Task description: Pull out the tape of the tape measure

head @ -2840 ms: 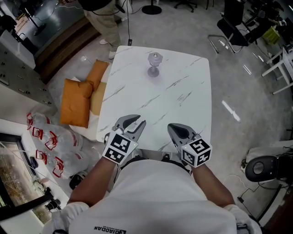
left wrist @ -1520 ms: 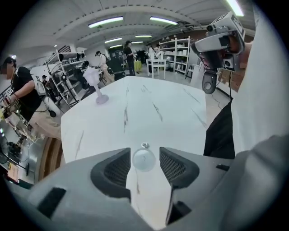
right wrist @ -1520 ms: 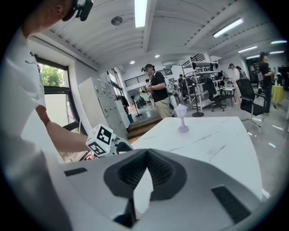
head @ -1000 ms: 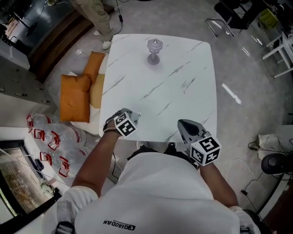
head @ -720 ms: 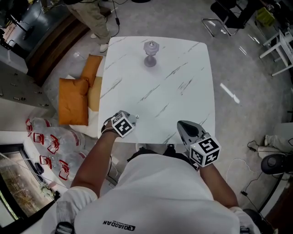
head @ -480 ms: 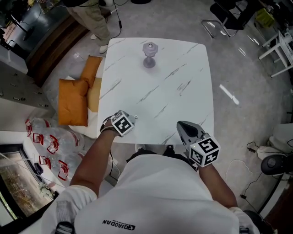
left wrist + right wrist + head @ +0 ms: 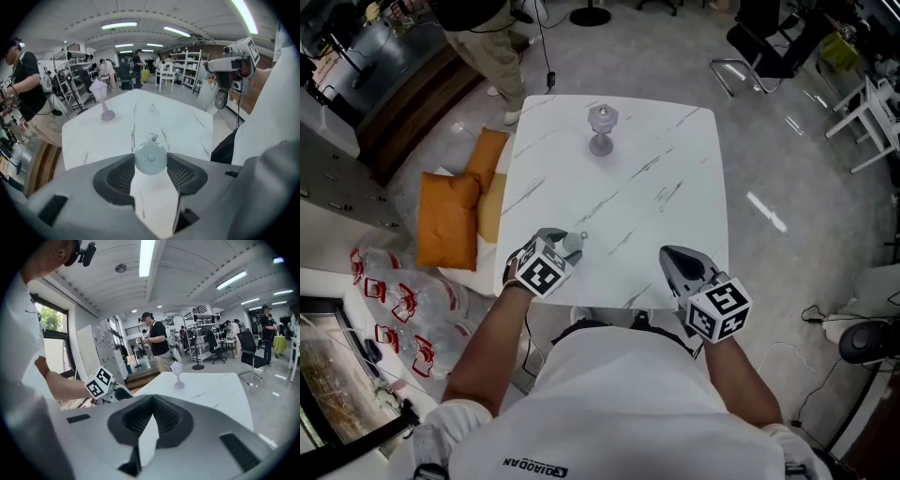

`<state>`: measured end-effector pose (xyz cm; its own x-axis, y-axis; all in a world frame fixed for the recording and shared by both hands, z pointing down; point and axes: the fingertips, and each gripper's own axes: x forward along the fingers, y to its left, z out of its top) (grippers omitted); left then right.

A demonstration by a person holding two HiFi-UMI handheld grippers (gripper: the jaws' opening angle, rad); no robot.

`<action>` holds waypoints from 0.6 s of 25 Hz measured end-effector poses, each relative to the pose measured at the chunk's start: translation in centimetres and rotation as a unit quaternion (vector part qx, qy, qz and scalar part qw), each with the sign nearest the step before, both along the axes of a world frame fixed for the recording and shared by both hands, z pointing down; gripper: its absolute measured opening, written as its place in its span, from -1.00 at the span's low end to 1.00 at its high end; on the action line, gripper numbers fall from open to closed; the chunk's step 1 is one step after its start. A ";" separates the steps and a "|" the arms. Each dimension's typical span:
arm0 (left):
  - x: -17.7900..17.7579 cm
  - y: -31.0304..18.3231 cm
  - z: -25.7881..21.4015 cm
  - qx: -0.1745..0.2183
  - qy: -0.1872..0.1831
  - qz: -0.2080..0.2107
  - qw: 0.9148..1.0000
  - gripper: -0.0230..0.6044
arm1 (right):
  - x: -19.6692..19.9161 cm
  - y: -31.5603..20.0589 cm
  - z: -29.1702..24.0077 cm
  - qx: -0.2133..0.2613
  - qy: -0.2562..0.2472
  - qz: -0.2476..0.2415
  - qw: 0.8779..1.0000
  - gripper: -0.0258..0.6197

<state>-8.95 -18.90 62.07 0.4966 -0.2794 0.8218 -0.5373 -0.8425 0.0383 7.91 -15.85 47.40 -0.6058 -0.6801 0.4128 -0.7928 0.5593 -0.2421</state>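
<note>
From the head view, we see the left claw [image 7: 567, 240] near the worktop's [image 7: 656, 141] near-left corner, clenched on the tape measure [image 7: 573, 245], a small pale round case. The right claw [image 7: 675, 261] waits near the near-right edge, well apart from the left. We judge it is kept free so that it can take the tape's end while the left one steadies the case. 1 pale purple goblet [image 7: 601, 128] stands at the far side, well clear of both claws. On the floor to the left lie 2 orange cushions [image 7: 447, 217].

In the left gripper view, the 2 pads press on opposite sides of the round case at the very tips. The case's flat face is turned toward us, and 1 small metal ring [image 7: 152, 137] sticks out past the tips. We think this edge-on grip leaves that end reachable for pulling. The case appears to be held just above the worktop, not resting on it. No tape is drawn out yet.

In the right gripper view, the jaws meet at their tips with nothing between them, so this claw is closed and empty.

We count 1 tape measure, 1 goblet and 2 claws.
</note>
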 end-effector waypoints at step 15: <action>5.3 0.1 -19.7 0.199 0.202 -0.023 0.959 -0.22 | 0.6 -2.6 -9.9 0.121 -0.017 -0.008 0.992 -0.90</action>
<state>-3.68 -18.82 42.33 0.7309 -0.5611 0.3886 -0.5841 -0.8087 -0.0690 8.55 -18.45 37.46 -0.6281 -0.7471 0.2175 -0.7771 0.6167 -0.1256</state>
